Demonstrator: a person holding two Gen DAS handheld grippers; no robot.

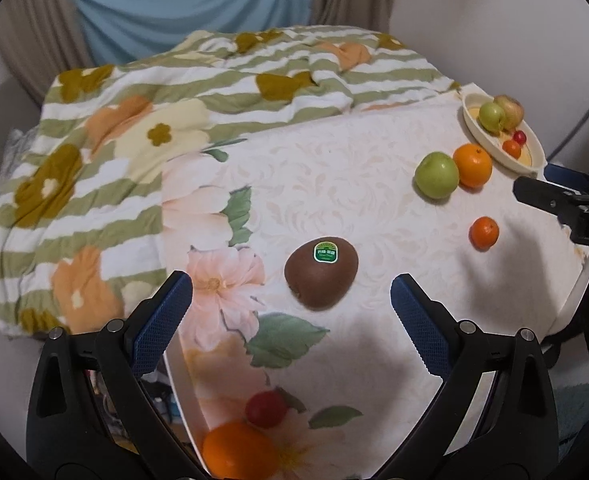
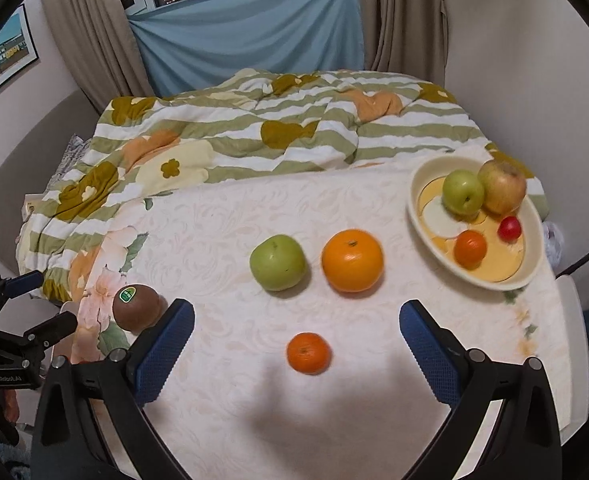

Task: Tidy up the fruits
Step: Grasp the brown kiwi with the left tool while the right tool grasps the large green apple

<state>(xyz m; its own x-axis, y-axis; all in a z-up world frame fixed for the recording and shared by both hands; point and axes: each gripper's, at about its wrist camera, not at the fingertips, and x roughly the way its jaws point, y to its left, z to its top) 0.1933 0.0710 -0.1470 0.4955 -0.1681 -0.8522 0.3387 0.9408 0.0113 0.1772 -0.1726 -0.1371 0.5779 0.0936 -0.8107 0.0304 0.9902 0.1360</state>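
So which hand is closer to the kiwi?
Left. The kiwi lies just ahead of the open left gripper, almost between its fingers. The right gripper is off to the kiwi's right, aimed at the small orange.

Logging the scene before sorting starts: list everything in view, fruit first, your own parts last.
Kiwi: 1, brown with green sticker, ahead of the left gripper.
Green apples: 2, one on the table, one in the dish.
Red-yellow apple: 1, in the dish.
Large oranges: 2, one mid-table, one at the near edge.
Small oranges: 2, one on the table, one in the dish.
Small red fruits: 2, one in the dish, one near edge.
Dish: 1, cream.
Quilt: 1, green-striped, behind the table.
Left gripper: open.
Right gripper: open.
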